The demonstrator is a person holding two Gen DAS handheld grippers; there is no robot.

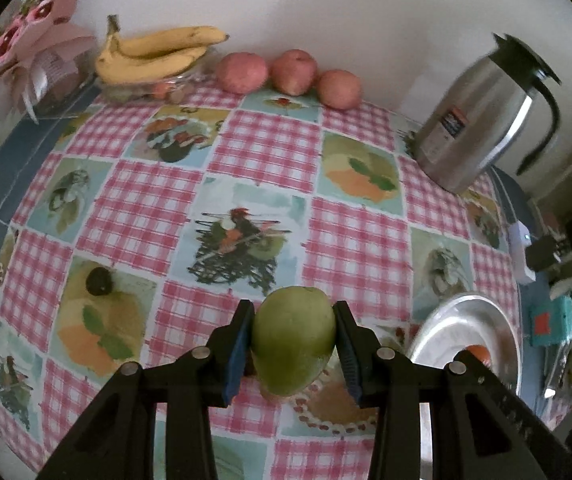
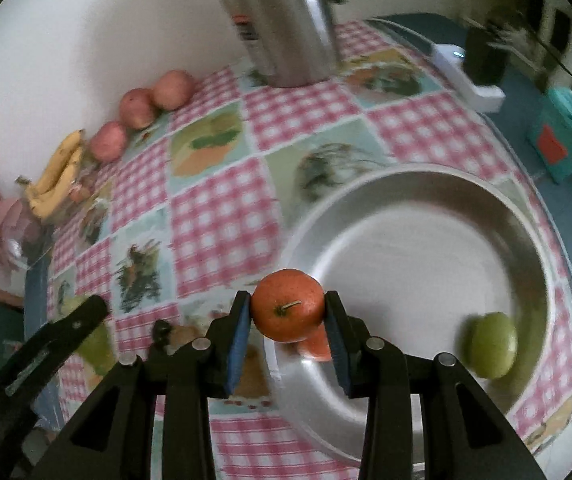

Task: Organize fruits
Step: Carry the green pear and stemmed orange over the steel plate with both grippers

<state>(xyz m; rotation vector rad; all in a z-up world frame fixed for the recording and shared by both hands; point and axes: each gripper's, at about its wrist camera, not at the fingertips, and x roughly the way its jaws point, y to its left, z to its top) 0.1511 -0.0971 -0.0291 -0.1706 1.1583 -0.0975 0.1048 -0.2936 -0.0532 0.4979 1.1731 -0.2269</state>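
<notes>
My desk (image 1: 257, 140) is big and the silver pan (image 2: 414, 184) sits near its edge. My left gripper (image 1: 294, 340) has its jaws clamped on a green fruit (image 1: 294, 340), long way pointing away from me. My right gripper (image 2: 288, 312) jaws squeeze an orange (image 2: 288, 304) at the pan's rim, stem facing me. Round fruit could slip out and roll off, I think.
</notes>
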